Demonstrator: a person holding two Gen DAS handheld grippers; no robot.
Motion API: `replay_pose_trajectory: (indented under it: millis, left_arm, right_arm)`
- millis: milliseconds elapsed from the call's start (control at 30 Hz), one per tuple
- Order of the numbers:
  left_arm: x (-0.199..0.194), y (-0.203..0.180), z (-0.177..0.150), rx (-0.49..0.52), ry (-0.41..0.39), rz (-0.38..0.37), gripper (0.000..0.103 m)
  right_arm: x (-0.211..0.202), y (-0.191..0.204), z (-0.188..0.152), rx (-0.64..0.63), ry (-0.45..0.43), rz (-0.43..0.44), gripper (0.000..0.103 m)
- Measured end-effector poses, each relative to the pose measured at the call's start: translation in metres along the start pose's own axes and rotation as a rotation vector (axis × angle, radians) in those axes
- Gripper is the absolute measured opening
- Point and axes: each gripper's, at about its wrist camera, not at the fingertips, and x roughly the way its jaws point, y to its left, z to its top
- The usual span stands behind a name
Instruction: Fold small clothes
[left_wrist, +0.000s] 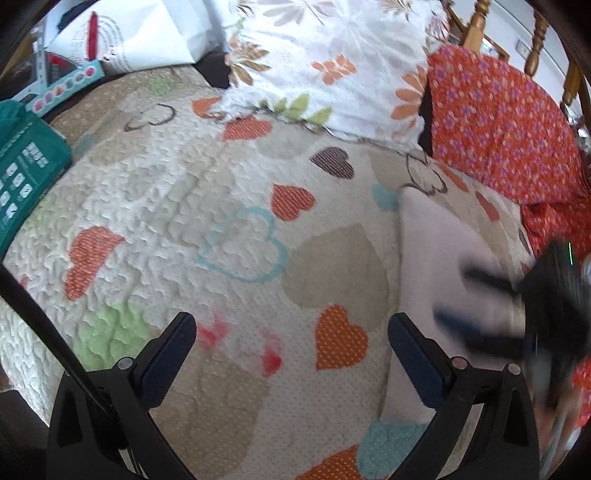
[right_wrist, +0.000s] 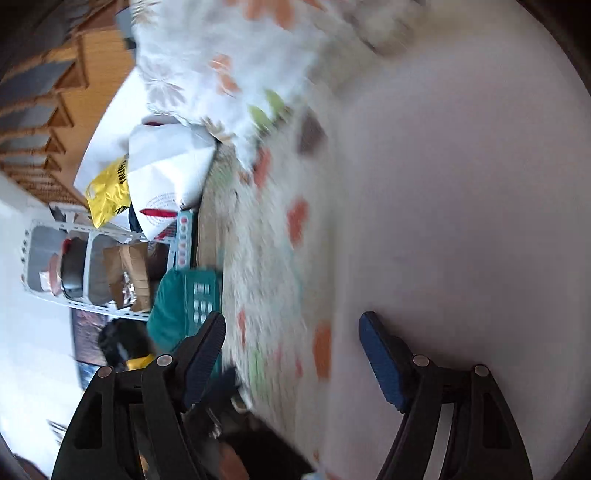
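A pale pink small garment (left_wrist: 436, 266) lies flat on the heart-patterned quilt (left_wrist: 207, 206) at the right of the left wrist view. My left gripper (left_wrist: 291, 332) is open and empty above the quilt, its right finger at the garment's left edge. My right gripper (left_wrist: 476, 306) shows blurred over the garment, jaws apart. In the right wrist view the garment (right_wrist: 461, 206) fills the right half, and my right gripper (right_wrist: 291, 343) is open and empty over its edge, tilted sideways. That view is motion-blurred.
A floral pillow (left_wrist: 325, 62) and an orange-red flowered cloth (left_wrist: 502, 125) lie at the far side of the bed. A teal box (left_wrist: 26, 166) sits at the left edge. A white shelf unit (right_wrist: 92, 266) and bags (right_wrist: 162, 177) stand beside the bed.
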Motion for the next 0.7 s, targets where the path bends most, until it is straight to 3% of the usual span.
replay_pose_trajectory:
  millis: [67, 233, 333, 433, 567, 700]
  left_arm:
    - [-0.003, 0.007, 0.000, -0.018, -0.012, 0.005, 0.103]
    - [-0.009, 0.010, -0.004, -0.020, -0.028, 0.015, 0.103]
    - [-0.014, 0.000, -0.012, 0.014, -0.040, 0.005, 0.103]
    - [-0.012, -0.017, -0.021, 0.067, -0.042, 0.004, 0.103]
    - [0.003, -0.039, -0.031, 0.136, -0.013, 0.005, 0.103]
    - [0.039, -0.060, -0.044, 0.232, 0.095, 0.070, 0.103]
  right_arm:
    - [-0.011, -0.009, -0.024, 0.042, 0.040, 0.014, 0.078]
    - [-0.040, -0.005, -0.068, 0.003, 0.088, -0.099, 0.079]
    - [-0.077, 0.022, -0.067, -0.096, 0.016, -0.140, 0.080]
    - [-0.106, 0.036, -0.060, -0.185, -0.101, -0.243, 0.084]
    - [-0.113, 0.005, -0.046, -0.105, -0.145, -0.347, 0.084]
    - [-0.114, -0.021, -0.050, -0.037, -0.124, -0.341, 0.084]
